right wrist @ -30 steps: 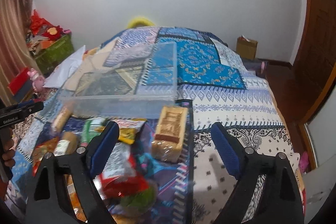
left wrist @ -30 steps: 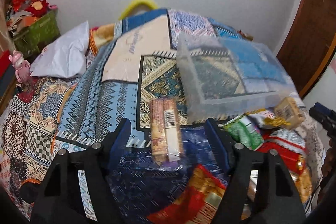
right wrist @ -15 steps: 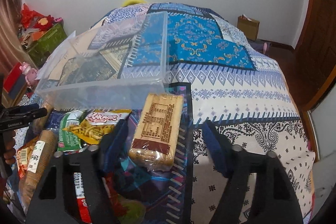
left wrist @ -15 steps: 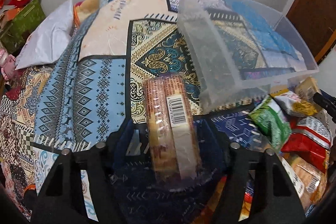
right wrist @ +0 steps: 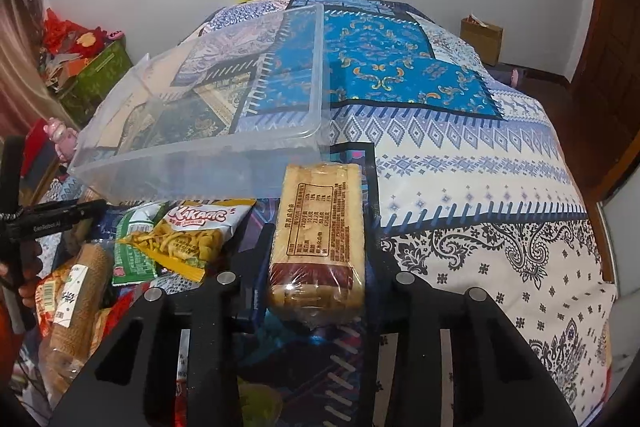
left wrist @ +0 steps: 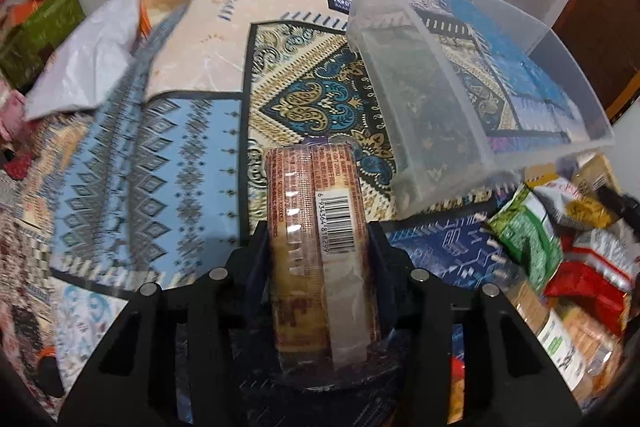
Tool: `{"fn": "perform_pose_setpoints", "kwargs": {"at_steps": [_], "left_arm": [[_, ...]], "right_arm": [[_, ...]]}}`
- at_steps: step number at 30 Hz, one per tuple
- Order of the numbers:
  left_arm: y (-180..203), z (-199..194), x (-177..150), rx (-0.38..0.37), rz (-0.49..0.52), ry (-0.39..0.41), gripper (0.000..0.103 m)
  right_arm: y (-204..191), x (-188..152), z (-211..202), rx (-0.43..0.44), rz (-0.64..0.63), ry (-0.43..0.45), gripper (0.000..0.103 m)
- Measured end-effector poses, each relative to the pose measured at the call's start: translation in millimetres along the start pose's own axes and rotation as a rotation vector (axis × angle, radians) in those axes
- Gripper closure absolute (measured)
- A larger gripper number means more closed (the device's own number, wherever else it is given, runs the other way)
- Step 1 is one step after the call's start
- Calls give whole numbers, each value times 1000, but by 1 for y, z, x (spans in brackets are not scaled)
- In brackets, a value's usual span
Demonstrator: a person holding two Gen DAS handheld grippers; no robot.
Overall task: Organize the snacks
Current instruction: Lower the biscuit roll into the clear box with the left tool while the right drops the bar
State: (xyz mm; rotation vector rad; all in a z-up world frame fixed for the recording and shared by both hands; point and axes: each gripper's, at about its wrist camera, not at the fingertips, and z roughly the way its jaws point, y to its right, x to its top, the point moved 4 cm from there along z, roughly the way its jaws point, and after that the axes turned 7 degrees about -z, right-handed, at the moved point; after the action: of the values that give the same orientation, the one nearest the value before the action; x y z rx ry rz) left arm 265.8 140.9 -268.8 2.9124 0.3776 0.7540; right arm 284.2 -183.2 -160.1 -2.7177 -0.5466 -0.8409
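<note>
Plastic-wrapped biscuit pack point(left wrist: 320, 251) — between left claw point(left wrist: 320, 251) pads

A barcode reads 6 934364 818299 on the biscuit pack point(left wrist: 320, 251); the yellow bag point(right wrist: 188, 233) says "KAKAAC".

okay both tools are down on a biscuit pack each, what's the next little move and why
Probably lift both packs a little. The left tool has just closed on the barcode biscuit pack, the right tool on the biscuit pack. Both packs lie on the bedspread, and the clear bin just beyond is empty.
</note>
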Motion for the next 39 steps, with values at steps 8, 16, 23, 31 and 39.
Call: {"fn": "perform_pose_setpoints", "kwargs": {"at_steps": [8, 16, 23, 31, 39], "left_arm": [[-1, -44, -5, 1, 0, 73, 57], [9, -97, 7, -22, 14, 160, 57], [36, -128, 30, -68, 33, 222, 57], [69, -126, 62, -100, 48, 247, 57], [99, -81, 89, -103, 58, 195, 57]], "right_arm": [[2, 1, -26, -4, -9, 44, 70], [-4, 18, -66, -13, -16, 127, 70], [-19, 48, -94, -3, -41, 222, 70], [-32, 82, -83, 25, -69, 269, 70], [-36, 98, -38, 45, -78, 217, 70]]}}
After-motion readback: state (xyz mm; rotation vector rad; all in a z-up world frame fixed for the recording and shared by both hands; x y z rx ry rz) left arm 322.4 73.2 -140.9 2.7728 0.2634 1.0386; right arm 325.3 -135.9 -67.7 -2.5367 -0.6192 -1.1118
